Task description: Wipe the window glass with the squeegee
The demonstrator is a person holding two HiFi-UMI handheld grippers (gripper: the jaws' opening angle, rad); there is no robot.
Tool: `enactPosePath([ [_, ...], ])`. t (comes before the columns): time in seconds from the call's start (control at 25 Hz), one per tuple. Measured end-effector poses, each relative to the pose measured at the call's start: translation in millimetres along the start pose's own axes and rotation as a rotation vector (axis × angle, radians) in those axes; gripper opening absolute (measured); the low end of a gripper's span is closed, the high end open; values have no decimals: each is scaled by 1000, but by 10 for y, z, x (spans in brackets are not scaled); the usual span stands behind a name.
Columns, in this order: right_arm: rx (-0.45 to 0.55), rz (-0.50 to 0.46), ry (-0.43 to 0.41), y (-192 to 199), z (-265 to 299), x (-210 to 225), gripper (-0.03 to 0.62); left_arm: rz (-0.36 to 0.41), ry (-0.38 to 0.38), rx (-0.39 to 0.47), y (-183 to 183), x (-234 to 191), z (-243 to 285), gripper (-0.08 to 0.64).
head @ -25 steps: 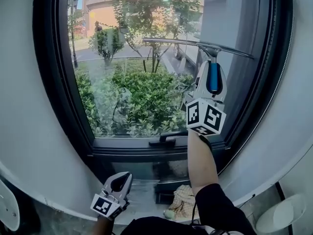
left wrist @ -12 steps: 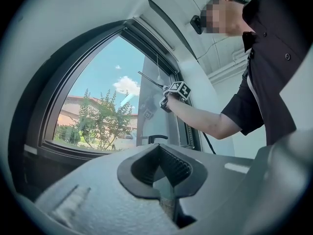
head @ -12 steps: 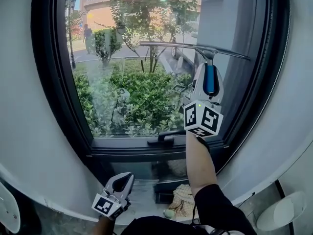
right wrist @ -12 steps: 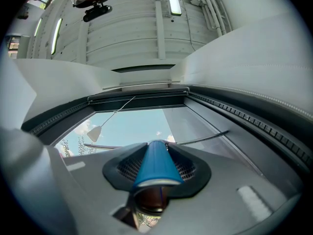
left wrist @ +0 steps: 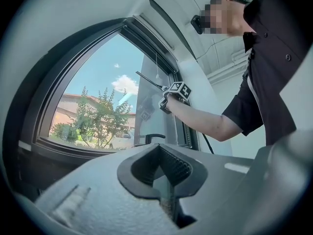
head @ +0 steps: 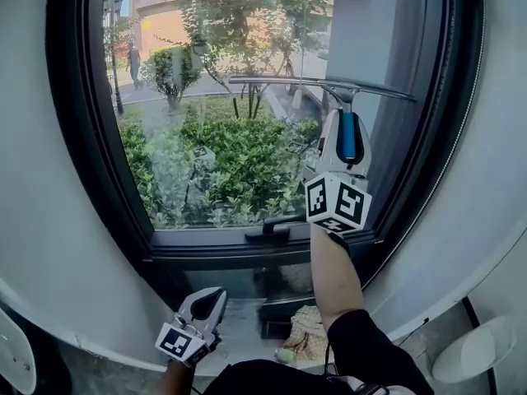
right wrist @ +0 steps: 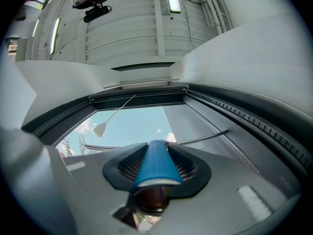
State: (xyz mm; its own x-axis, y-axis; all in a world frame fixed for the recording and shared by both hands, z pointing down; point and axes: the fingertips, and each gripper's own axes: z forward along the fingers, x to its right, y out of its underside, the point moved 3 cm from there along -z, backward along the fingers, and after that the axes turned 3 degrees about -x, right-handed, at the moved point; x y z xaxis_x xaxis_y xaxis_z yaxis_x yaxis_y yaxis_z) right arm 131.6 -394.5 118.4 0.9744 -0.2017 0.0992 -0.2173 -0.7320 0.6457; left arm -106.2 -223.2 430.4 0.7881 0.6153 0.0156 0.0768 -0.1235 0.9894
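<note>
squeegee handle (head: 348, 136): blue plastic, smooth, glossy
squeegee blade rail (head: 284, 81): bare metal, shiny
window glass (head: 222, 146): clear, glossy, reflective
window frame (head: 92, 163): dark, matt
right claw (right wrist: 156, 153) shell: grey plastic, matt, fine-grained
wall (head: 37, 220): white, smooth, matt

Your right gripper (head: 345, 122), raised centre-right, clamps the squeegee handle (head: 347, 141); your left gripper (head: 207, 299) hangs closed and empty, bottom left.

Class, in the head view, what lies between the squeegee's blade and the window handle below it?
Only bare window glass between squeegee blade and handle, seen in head view.
</note>
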Motion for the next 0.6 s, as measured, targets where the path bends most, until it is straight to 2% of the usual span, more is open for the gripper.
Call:
enactPosePath([
  [0.36, -35, -8, 0, 100, -161, 28, 131, -1, 38, -26, 84, 146, 30, 2],
  [0.6, -54, -10, -1, 132, -225, 35, 131, -8, 37, -32, 121, 203, 13, 2],
])
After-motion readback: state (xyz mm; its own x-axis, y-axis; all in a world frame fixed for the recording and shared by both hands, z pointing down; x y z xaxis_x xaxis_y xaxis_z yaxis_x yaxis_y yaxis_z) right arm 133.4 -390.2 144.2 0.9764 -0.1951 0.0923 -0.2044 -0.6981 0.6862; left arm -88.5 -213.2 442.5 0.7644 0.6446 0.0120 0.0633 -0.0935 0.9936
